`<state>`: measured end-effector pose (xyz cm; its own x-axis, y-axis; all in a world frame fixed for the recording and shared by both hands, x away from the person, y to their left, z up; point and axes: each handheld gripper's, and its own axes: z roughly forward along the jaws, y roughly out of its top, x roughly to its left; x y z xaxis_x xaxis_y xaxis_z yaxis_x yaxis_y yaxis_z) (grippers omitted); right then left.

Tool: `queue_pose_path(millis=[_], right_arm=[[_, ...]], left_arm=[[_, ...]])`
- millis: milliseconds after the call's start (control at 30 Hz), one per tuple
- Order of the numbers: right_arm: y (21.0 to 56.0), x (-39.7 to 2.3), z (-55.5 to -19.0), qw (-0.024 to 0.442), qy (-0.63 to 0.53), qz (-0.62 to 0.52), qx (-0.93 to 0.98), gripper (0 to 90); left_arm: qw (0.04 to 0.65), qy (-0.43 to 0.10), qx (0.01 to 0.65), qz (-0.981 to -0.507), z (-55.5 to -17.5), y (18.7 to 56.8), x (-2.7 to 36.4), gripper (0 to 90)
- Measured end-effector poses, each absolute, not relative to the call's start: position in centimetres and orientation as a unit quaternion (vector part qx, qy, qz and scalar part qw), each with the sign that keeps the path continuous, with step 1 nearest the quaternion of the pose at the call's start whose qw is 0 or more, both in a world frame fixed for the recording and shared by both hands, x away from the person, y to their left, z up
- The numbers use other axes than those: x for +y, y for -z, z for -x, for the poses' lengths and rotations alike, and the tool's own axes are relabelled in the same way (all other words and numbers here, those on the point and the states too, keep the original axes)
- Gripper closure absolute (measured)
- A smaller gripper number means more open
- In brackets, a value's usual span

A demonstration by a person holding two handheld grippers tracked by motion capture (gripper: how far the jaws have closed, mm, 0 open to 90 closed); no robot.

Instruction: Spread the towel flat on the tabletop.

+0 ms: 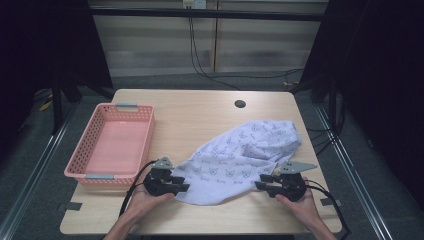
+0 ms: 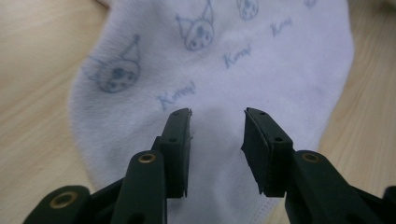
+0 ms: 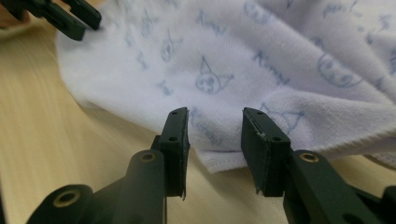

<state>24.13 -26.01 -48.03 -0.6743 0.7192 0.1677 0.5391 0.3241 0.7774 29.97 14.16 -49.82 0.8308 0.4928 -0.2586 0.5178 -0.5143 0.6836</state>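
A white towel [image 1: 240,160] printed with small blue cartoon faces lies crumpled across the right half of the wooden table [image 1: 200,107]. At the towel's near left corner, my left gripper [image 1: 184,184] points right with its jaws apart. In the left gripper view that gripper [image 2: 218,114] hovers over the towel [image 2: 233,60] corner, its pads clear of the cloth. My right gripper [image 1: 261,181] faces left at the towel's near right edge. In the right gripper view it [image 3: 215,114] stands open just short of the towel [image 3: 243,60] hem, and the left gripper [image 3: 70,18] shows at the top left.
A pink plastic basket [image 1: 80,152] with nothing in it sits on the table's left side, close to my left hand. A round cable hole [image 1: 240,104] lies near the table's far edge. Cables hang behind the table.
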Motion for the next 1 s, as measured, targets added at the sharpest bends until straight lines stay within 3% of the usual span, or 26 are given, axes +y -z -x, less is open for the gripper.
queue_pose_path(millis=[167,200,233,400,500,567,600,867,1000], right_arm=[[49.3,-26.3,-24.5,0.104,-0.395,-0.393,0.824,58.4],[49.6,-26.6,-24.4,0.097,-0.394,-0.401,0.822,55.5],[49.6,-26.6,-24.4,0.097,-0.394,-0.401,0.822,55.5],[50.1,-26.1,-24.2,0.103,-0.379,-0.388,0.834,52.5],[50.2,-25.5,-24.4,0.125,-0.374,-0.378,0.838,60.9],[50.1,-25.3,-24.4,0.133,-0.365,-0.382,0.839,79.2],[50.0,-25.3,-24.4,0.115,-0.371,-0.385,0.837,83.1],[44.7,-28.5,-22.5,0.097,-0.464,-0.385,0.791,84.7],[42.6,-29.3,-21.8,0.089,-0.485,-0.371,0.787,84.2]], left_arm=[[0.394,0.008,0.274,-0.878,-29.2,49.8,13.7,63.0],[0.381,-0.010,0.257,-0.888,-28.4,49.6,13.4,73.3],[0.381,-0.010,0.257,-0.888,-28.4,49.6,13.4,77.9],[0.381,0.024,0.248,-0.890,-28.1,49.6,13.3,88.3],[0.407,0.037,0.257,-0.876,-28.5,49.2,13.6,88.8],[0.443,0.051,0.262,-0.856,-28.8,48.5,14.0,88.9],[0.455,0.045,0.266,-0.849,-28.8,48.1,14.1,89.0],[0.541,0.038,0.273,-0.795,-28.2,43.4,16.3,89.1],[0.556,0.030,0.257,-0.790,-27.9,41.6,16.3,89.1]])
